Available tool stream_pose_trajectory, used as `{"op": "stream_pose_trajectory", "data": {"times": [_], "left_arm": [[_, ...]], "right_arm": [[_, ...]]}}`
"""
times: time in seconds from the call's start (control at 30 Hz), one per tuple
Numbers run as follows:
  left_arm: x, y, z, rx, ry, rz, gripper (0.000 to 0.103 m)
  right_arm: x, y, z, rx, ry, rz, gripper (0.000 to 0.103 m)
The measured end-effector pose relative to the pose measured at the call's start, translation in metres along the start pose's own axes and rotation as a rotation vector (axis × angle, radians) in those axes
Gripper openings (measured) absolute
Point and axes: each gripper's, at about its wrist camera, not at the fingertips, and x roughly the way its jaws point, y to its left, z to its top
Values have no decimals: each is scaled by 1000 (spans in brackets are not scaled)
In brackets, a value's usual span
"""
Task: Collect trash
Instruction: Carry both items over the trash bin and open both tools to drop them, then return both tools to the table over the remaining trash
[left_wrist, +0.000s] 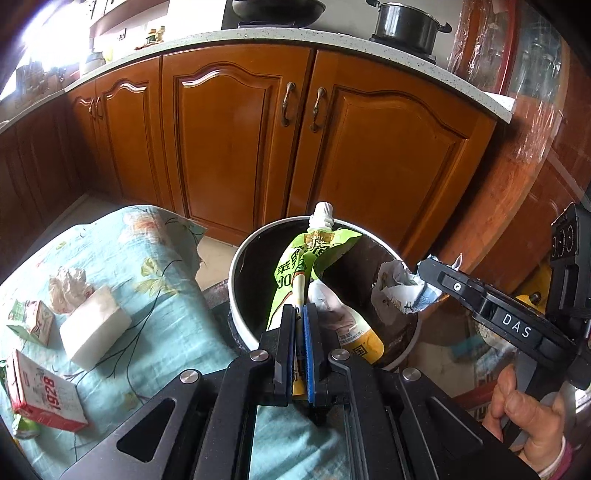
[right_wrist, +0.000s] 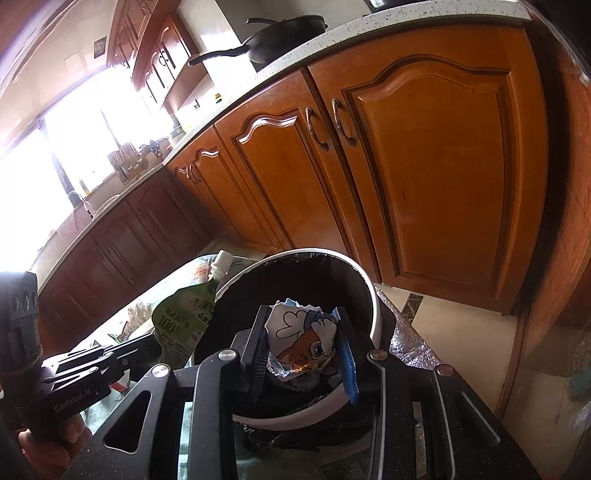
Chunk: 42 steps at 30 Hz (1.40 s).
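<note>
Gripping a green spouted drink pouch with a white screw cap (left_wrist: 295, 266), my left hand-held gripper (left_wrist: 298, 332) has its jaws pinched tight on the pouch's lower part, with the pouch leaning out over the round white-rimmed trash bin lined with a black bag (left_wrist: 236, 258). From the right wrist view the same pouch (right_wrist: 184, 314) shows at the bin's left rim (right_wrist: 373, 306), cap upward. My right hand-held gripper (right_wrist: 301, 343) is clamped on a crumpled white wrapper printed with an orange cartoon figure (right_wrist: 303, 339), which hangs above the bin's dark opening; in the left view that wrapper (left_wrist: 399, 288) sits at the bin's right side, pinched at the right gripper's tip (left_wrist: 424, 273).

Left of the bin stands a desk covered by a pale blue floral cloth (left_wrist: 155, 266). On it lie a white rectangular tissue pack (left_wrist: 94, 328), a crumpled tissue (left_wrist: 66, 284) just behind it, a small green-and-white carton (left_wrist: 31, 321) and a red-and-white box marked 1928 (left_wrist: 48, 395). Orange-brown wooden cabinet doors (left_wrist: 229, 140) stand behind.
</note>
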Motion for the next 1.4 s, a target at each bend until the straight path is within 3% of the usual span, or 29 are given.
{"op": "stream_pose_trajectory", "data": {"times": [0.2, 0.27, 0.37, 0.4, 0.57, 0.83, 1.4], "left_arm": [[24, -8, 6, 11, 31, 4, 4], [29, -11, 6, 17, 41, -2, 4], [31, -9, 6, 10, 41, 0, 19], [30, -8, 6, 1, 32, 2, 25], [16, 3, -5, -40, 9, -6, 26], [-31, 35, -48, -155, -55, 7, 43], [-134, 100, -146, -319, -72, 177, 50]], "right_arm": [[10, -3, 5, -13, 17, -9, 34], [15, -3, 7, -17, 23, -13, 40], [20, -7, 8, 0, 35, -11, 58], [20, -8, 8, 9, 34, -8, 60], [15, -10, 7, 28, 20, -3, 64], [2, 8, -11, 45, 13, 52, 84], [7, 107, -76, -52, 120, 190, 84]]}}
